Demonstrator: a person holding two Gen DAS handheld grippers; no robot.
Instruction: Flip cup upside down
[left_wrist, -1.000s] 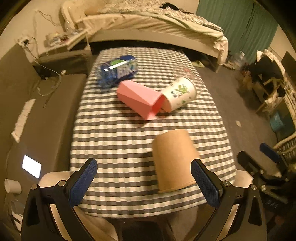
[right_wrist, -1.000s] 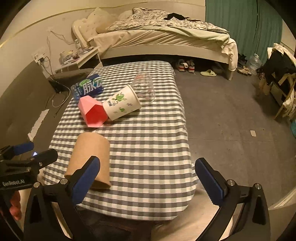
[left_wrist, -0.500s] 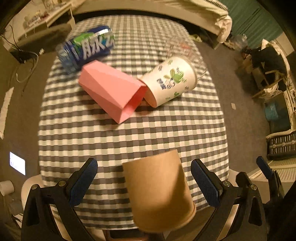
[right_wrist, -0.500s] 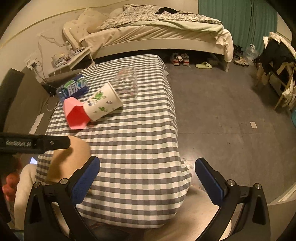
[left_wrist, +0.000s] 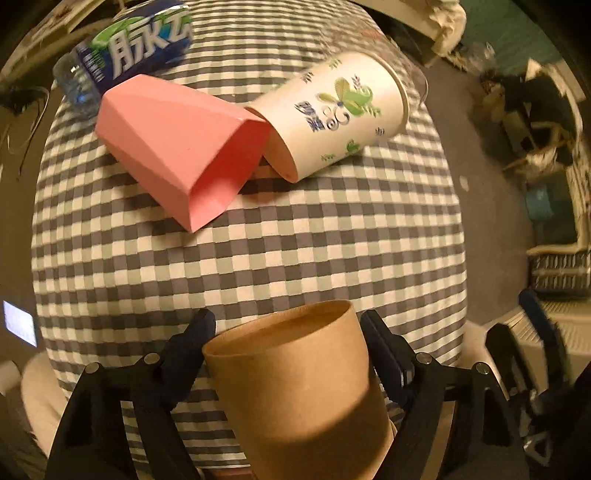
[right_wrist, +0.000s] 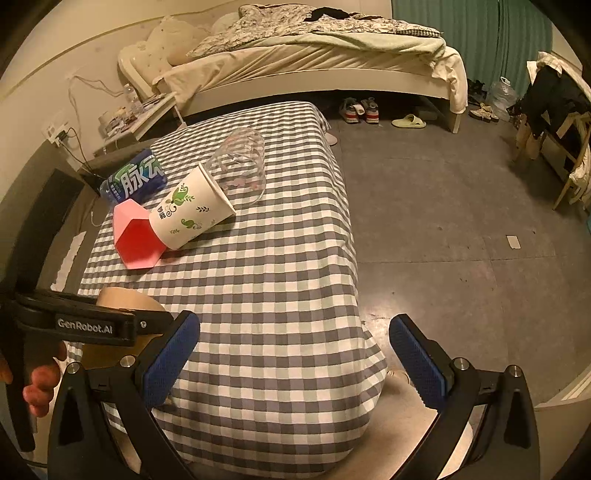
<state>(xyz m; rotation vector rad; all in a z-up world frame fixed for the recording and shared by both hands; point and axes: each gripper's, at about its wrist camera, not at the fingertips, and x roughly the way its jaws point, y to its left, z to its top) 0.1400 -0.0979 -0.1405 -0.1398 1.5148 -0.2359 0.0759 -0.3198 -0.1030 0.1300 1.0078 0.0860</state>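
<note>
The left gripper (left_wrist: 286, 343) has its jaws closed against the sides of the brown cup (left_wrist: 303, 391), one finger on each flank near the end that faces away from the camera. That cup sits at the near edge of the checked table (left_wrist: 295, 258), at about six o'clock in the left wrist view. Whether it is lifted clear of the cloth I cannot tell. The end pointing away looks recessed, so I take it for the base, but I'm not certain which end is which.

So the grasp looks made, and the turning is what's in hand. The next move calls for raising the cup off the cloth, rolling the wrist until the mouth faces down, then setting it flat. It's thin paper, so a hard squeeze could dent the wall.

The right gripper (right_wrist: 295, 354) hangs with its jaws wide apart and holds nothing, off to the side.

Farther up the table, around twelve o'clock, a pink cup (left_wrist: 184, 151) and a white printed cup (left_wrist: 332, 114) lie on their sides, touching. A blue bottle (left_wrist: 136, 48) lies behind the pink one, and a clear glass (right_wrist: 240, 166) beyond the white one. All of them are well apart from the brown cup, so nothing crowds the turn.
</note>
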